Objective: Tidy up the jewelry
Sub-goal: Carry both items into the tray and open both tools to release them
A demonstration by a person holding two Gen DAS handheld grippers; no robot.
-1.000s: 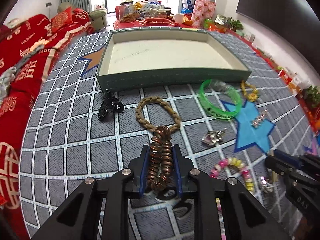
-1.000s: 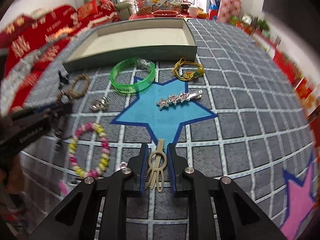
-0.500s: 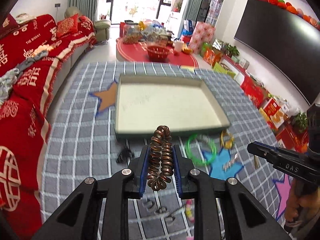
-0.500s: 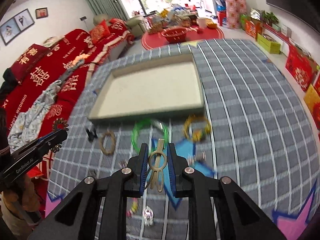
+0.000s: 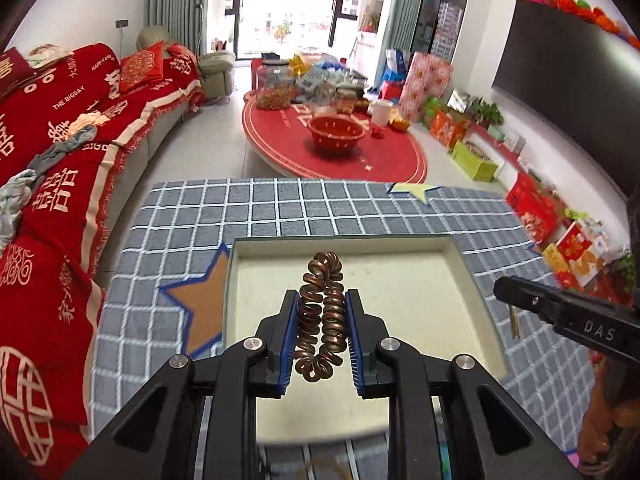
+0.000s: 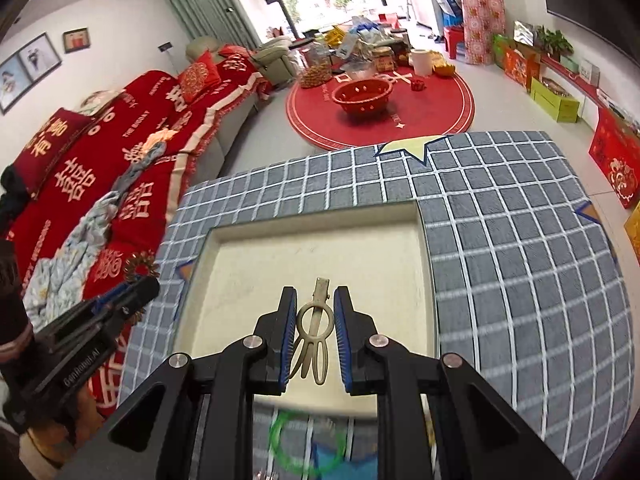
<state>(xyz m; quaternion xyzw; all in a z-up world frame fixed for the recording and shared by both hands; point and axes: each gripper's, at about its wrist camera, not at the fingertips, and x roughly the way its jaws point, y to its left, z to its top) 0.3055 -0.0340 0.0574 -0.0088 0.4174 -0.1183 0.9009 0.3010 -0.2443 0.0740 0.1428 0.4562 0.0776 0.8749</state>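
Observation:
My left gripper (image 5: 322, 300) is shut on a copper spiral bracelet (image 5: 323, 316) and holds it high over the shallow cream-lined tray (image 5: 412, 296). My right gripper (image 6: 316, 300) is shut on a beige metal hair clip (image 6: 314, 332) and holds it above the same tray (image 6: 256, 280). Each gripper also shows in the other's view: the right one at the right edge (image 5: 560, 312), the left one at the left edge (image 6: 92, 320) with the bracelet at its tip. The tray's floor looks bare.
The tray sits on a grey checked cloth (image 6: 500, 260) with coloured stars. A green bangle (image 6: 306, 446) lies on the cloth below my right gripper. A red sofa (image 5: 52, 184) is to the left and a red round table (image 5: 336, 148) stands beyond.
Both grippers have risen from the cloth with their items and moved forward, from above the loose jewelry to over the tray.

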